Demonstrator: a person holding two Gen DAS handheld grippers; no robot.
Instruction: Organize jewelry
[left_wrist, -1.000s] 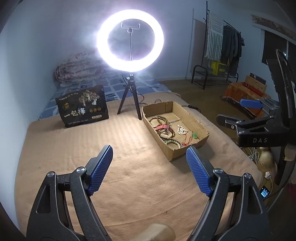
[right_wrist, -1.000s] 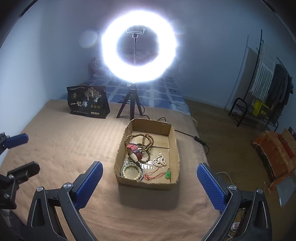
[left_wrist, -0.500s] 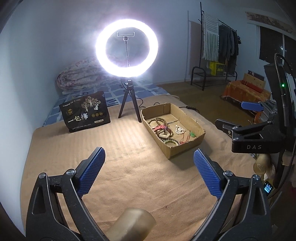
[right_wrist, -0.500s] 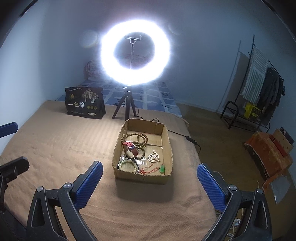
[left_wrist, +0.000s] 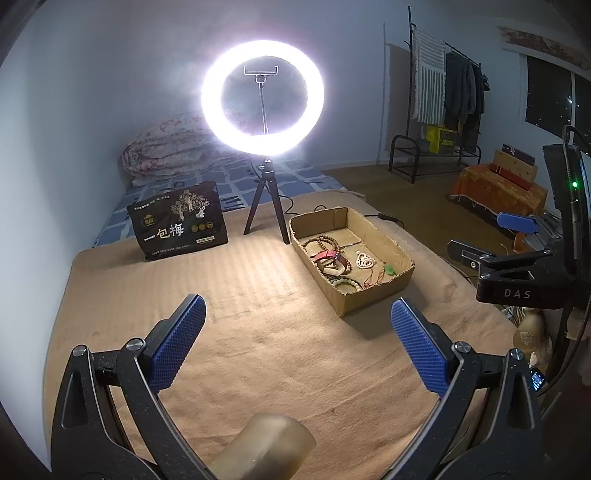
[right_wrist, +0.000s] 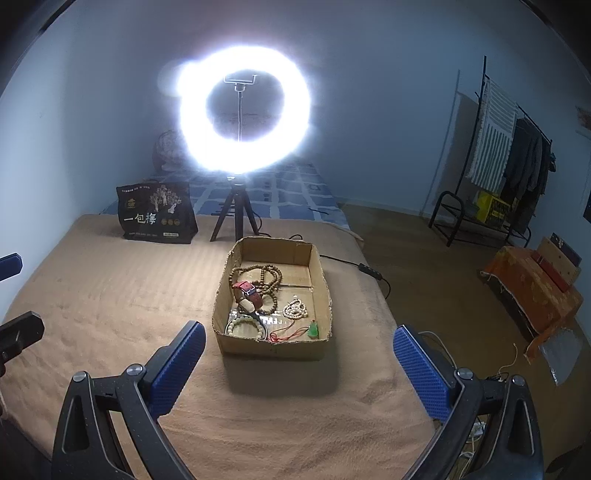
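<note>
All the jewelry (right_wrist: 264, 301) lies heaped in the cardboard box (right_wrist: 325, 284) on the blanket-covered bed (right_wrist: 110, 295), lit by the ring light (right_wrist: 243, 110) behind. The left gripper (left_wrist: 297, 341) and right gripper (right_wrist: 299, 363) hover spread wide, holding nothing, facing the box. A clothes rack (right_wrist: 509, 155) stands across the room.

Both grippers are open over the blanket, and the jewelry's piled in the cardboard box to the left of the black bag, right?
Not quite: the cardboard box sits right of the black bag, as the right wrist view shows. Both the left gripper and right gripper are open.
</note>
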